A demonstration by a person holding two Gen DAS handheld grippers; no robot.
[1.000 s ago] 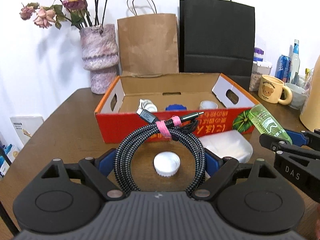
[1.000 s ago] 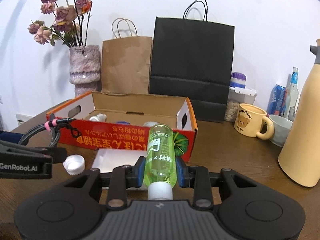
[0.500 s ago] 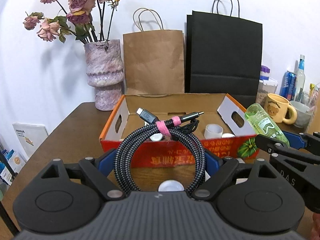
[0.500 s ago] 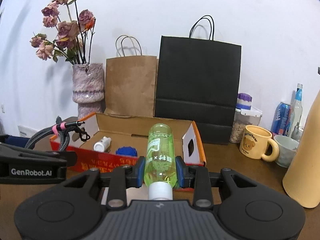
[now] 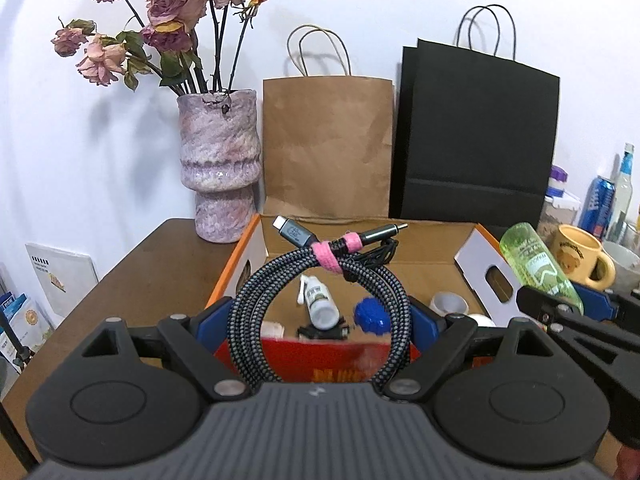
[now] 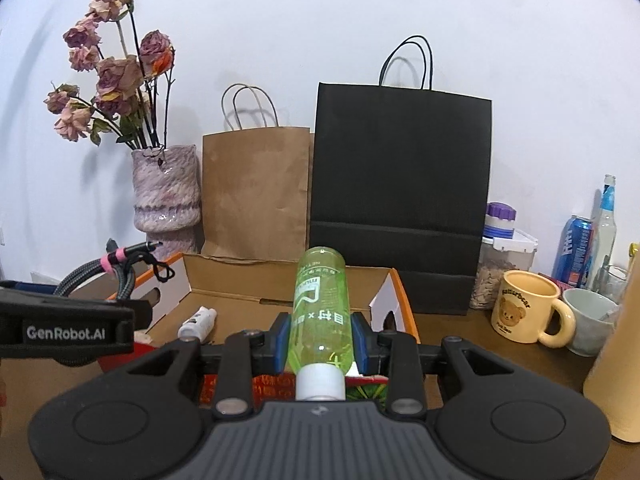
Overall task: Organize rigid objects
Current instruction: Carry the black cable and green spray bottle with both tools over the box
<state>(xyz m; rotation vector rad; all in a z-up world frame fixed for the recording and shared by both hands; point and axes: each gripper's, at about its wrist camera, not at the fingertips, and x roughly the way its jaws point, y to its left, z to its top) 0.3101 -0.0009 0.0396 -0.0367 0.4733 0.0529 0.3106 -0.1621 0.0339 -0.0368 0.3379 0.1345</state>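
Box [image 5: 436,248] nearer; green bottle [image 6: 320,312] level.

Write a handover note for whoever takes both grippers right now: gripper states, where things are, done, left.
Left gripper: shut on the coiled cable, held above the cardboard box.
Right gripper: shut on the green bottle, cap toward the camera, at the box's near right.
Done: small white bottle, blue piece and tape roll lie in the box.
Left: lower cable and bottle into the box, release.
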